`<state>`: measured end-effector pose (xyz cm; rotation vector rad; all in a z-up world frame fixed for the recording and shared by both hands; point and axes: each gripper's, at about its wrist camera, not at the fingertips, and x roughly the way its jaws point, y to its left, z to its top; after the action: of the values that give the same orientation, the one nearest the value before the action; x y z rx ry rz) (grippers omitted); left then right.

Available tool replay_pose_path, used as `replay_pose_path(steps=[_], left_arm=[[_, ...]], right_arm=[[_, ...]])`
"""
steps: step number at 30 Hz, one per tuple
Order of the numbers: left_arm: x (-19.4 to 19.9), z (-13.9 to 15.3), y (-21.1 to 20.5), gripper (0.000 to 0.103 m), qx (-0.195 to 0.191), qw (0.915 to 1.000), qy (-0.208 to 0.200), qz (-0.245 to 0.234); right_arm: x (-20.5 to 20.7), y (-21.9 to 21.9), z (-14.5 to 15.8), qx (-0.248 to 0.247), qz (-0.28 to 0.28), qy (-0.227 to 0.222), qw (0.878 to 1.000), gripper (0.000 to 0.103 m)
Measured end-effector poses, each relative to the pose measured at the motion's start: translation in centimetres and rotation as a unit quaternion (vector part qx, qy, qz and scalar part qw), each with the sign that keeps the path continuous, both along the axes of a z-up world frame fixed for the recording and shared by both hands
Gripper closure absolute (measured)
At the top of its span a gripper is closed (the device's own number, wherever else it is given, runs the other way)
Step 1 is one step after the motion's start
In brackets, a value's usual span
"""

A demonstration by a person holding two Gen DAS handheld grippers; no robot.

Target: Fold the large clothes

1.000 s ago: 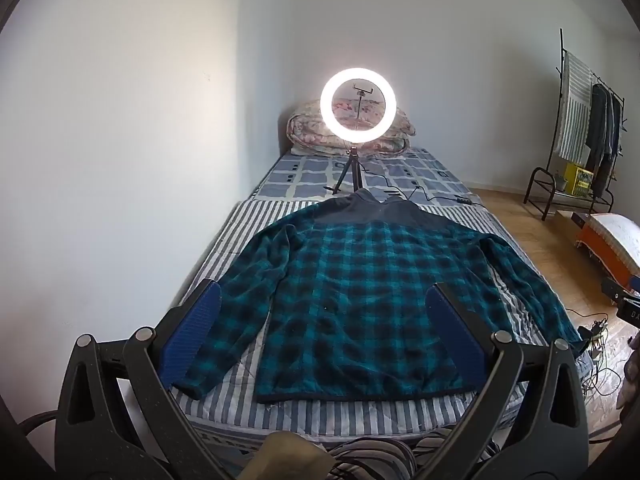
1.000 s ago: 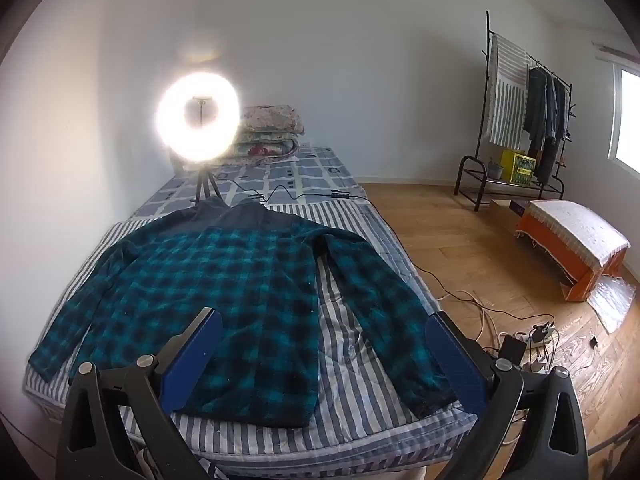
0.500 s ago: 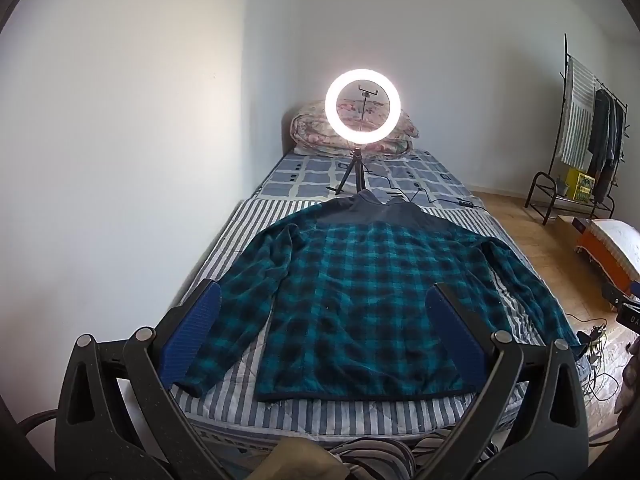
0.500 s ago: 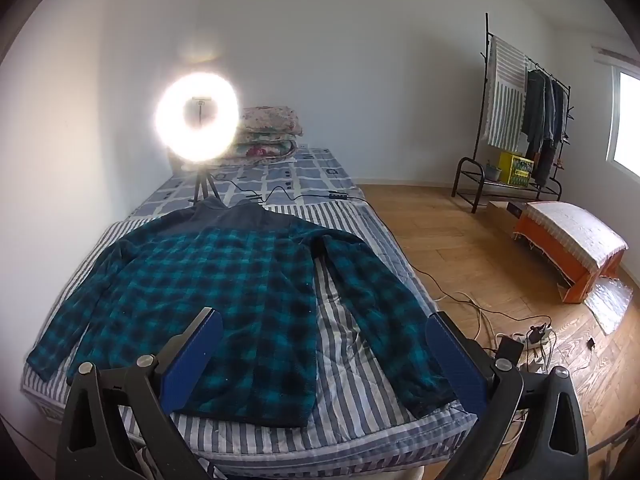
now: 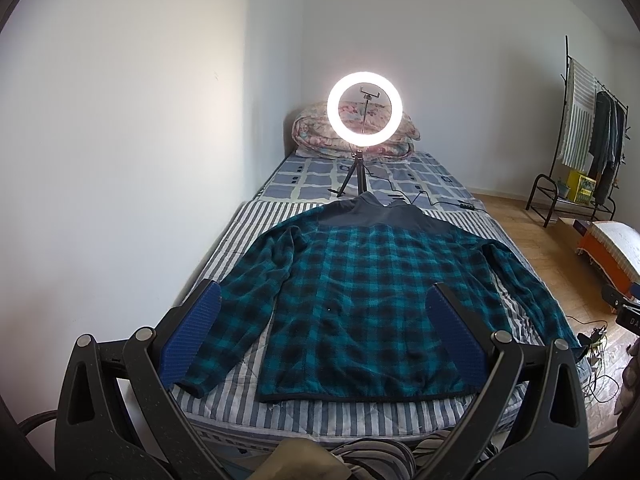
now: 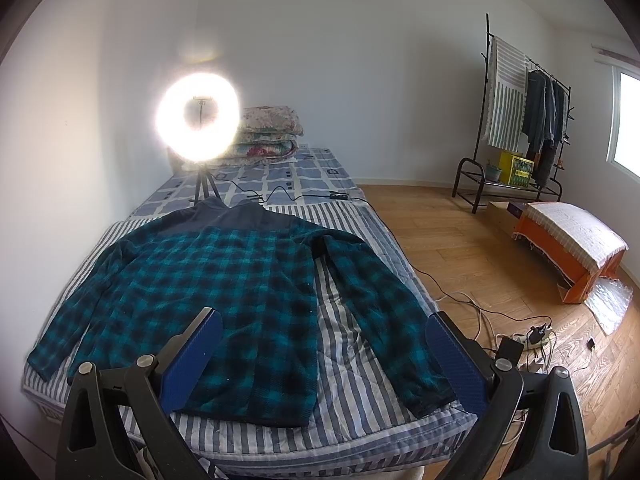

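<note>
While flat: shirt point(image 5: 360, 304) (unfolded)

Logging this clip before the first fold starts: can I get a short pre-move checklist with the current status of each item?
1. Plaid jacket spread flat on the striped sheet, both sleeves out: ok.
2. Left gripper open, holding nothing: ok.
3. Right gripper open, holding nothing: ok.
4. Ring light and its cable beyond the collar, off the jacket: ok.
5. Right sleeve cuff fully on the bed near the edge: ok.
6. Zipper closed: cannot tell.
</note>
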<state>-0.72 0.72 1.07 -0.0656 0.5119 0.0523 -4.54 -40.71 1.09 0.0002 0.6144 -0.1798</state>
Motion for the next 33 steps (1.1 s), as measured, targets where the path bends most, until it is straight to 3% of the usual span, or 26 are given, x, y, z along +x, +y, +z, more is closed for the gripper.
replay_pose_path(steps=[33], left_arm=[[0.08, 0.51, 0.45, 0.000, 0.002, 1.0000, -0.005, 0.003]], right_arm=[[0.21, 0.32, 0.15, 0.000, 0.005, 0.001, 1.000, 0.000]])
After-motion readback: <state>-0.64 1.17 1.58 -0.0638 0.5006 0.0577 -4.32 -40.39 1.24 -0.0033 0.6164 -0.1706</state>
